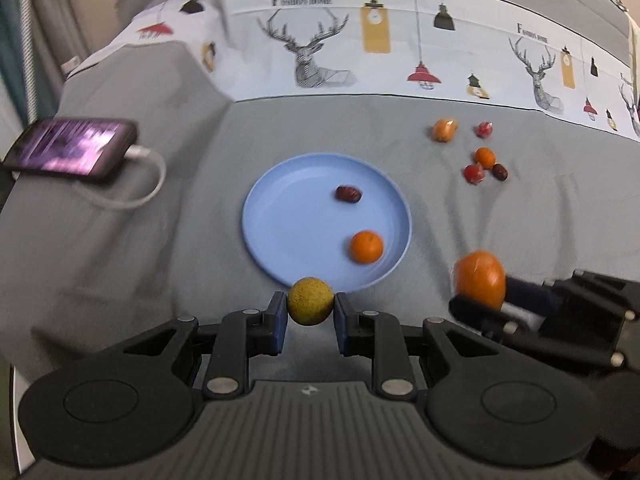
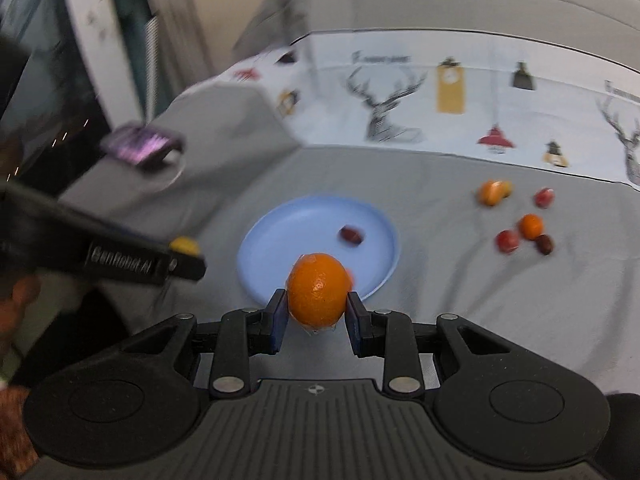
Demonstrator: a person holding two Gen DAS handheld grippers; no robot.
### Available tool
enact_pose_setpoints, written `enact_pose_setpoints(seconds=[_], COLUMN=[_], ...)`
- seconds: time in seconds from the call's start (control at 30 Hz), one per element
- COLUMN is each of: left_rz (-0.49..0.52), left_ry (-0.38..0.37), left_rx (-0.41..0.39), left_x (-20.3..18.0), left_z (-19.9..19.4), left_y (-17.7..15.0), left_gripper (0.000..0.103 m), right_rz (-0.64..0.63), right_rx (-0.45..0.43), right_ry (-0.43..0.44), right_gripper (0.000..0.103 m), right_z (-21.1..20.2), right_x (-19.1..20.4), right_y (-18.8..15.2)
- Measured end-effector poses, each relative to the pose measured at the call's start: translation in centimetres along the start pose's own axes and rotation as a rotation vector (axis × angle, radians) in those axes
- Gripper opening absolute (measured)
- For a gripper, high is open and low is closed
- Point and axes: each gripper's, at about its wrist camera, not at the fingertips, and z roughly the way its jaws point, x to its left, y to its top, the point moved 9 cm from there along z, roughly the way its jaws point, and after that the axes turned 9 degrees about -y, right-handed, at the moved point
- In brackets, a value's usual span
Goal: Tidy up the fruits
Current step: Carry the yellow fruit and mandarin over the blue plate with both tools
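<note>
The blue plate [image 1: 280, 216] sits on the grey bedspread [image 1: 120, 260], and two fruits lie in it: a dark red date [image 1: 347, 193] toward the far side and a small orange [image 1: 366, 246] nearer the front rim. Just above the plate's near edge, the left gripper [image 1: 310, 307] has its jaws pinching a yellow-green round fruit [image 1: 310, 306] between the blue pads. To its right, clear of the plate, the right gripper [image 2: 318, 300] has its jaws clamped on a larger orange [image 2: 319, 294], which the right wrist view shows in front of the plate's near rim.

Further off on the bedspread, well to the right of the plate, a loose cluster of fruit waits: a pale orange one [image 1: 443, 129], a red one [image 1: 484, 129], then a small orange [image 1: 485, 157], another red one [image 1: 473, 173] and a dark date [image 1: 500, 171] close together.

To the left, a phone [image 1: 72, 150] with a lit screen lies on a raised fold, a white cable [image 1: 148, 184] plugged into it. Behind everything runs a white printed sheet [image 1: 320, 40] with deer and lamps.
</note>
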Motion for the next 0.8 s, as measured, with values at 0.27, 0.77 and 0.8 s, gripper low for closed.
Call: enact_pose_setpoints(seconds=[0.27, 0.77, 0.8], left_rz=[-0.044, -0.077, -0.077], left_ry=[-0.006, -0.008, -0.007], left_rx=[-0.030, -0.056, -0.055], left_x=[0.8, 1.5, 1.6], left_z=[-0.9, -1.4, -1.3], left_y=[-1.4, -1.1, -1.1], left_gripper=[0.027, 0.027, 0.027], right_rz=[-0.112, -0.128, -0.127], right_rx=[-0.032, -0.024, -0.022], right_ry=[-0.007, -0.021, -0.021], right_gripper=[0.032, 0.032, 0.032], right_z=[-1.4, -1.3, -1.3], right_x=[2.2, 2.5, 2.5], right_y=[-0.2, -0.3, -0.3])
